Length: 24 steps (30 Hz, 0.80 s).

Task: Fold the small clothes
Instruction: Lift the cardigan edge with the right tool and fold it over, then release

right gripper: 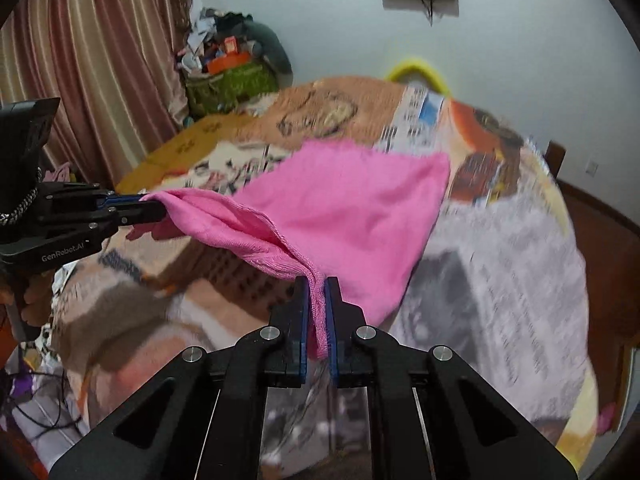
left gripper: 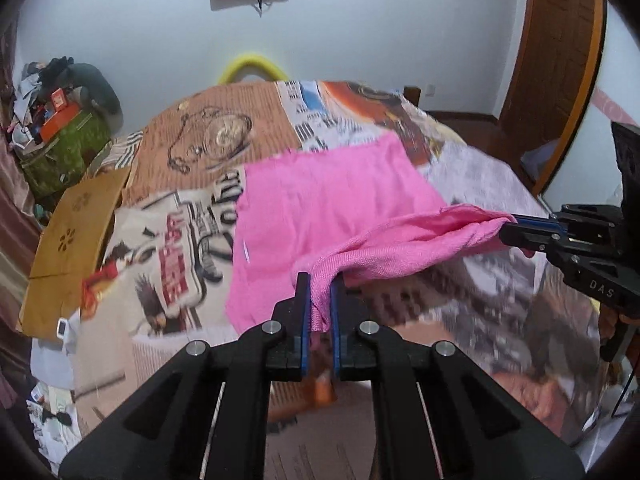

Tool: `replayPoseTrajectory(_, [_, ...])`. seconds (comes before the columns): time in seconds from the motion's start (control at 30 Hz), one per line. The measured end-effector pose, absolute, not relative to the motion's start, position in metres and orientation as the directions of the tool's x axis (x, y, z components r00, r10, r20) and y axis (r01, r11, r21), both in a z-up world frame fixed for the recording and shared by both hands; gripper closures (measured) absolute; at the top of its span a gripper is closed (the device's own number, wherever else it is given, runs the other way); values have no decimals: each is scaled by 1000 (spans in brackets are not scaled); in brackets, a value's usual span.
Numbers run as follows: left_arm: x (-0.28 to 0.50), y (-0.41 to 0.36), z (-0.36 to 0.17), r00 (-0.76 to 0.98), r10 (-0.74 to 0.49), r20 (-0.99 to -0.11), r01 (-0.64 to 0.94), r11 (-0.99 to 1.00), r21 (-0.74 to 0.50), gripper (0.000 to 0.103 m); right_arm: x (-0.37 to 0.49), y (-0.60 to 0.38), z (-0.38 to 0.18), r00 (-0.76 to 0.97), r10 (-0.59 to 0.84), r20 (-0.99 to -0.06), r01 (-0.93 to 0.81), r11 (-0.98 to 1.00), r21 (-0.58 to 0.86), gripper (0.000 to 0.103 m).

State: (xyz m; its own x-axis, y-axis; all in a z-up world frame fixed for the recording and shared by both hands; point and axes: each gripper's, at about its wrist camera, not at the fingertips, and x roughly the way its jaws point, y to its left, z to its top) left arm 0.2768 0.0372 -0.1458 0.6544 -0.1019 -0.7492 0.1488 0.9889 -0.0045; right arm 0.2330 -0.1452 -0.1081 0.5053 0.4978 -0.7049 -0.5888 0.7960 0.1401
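Observation:
A pink cloth (left gripper: 320,200) lies on the patterned bed cover, its near edge lifted. It also shows in the right wrist view (right gripper: 352,208). My left gripper (left gripper: 320,292) is shut on one near corner of the cloth. My right gripper (right gripper: 318,292) is shut on the other near corner. In the left wrist view the right gripper (left gripper: 512,226) reaches in from the right. In the right wrist view the left gripper (right gripper: 154,206) reaches in from the left. The lifted edge sags between them; the far part of the cloth rests flat on the bed.
The bed cover (left gripper: 200,148) spreads under the cloth. A yellow-brown board (left gripper: 72,232) lies at the bed's left side. A cluttered green bag (right gripper: 232,80) and curtains (right gripper: 100,60) stand at the left. A wooden door (left gripper: 560,60) is at the right.

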Motion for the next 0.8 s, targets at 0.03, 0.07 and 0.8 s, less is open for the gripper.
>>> replayPoseTrajectory(0.03, [283, 38, -143, 657, -101, -747, 146, 989, -5, 95, 238, -145, -104, 515, 497, -698, -588, 798, 134, 97])
replayPoseTrajectory(0.07, [290, 40, -140, 661, -100, -744, 142, 990, -6, 95, 244, -144, -100, 526, 494, -692, -587, 800, 126, 97])
replayPoseTrajectory(0.8, [501, 49, -170, 618, -32, -786, 130, 990, 62, 95, 398, -117, -108, 592, 403, -698, -549, 836, 17, 97])
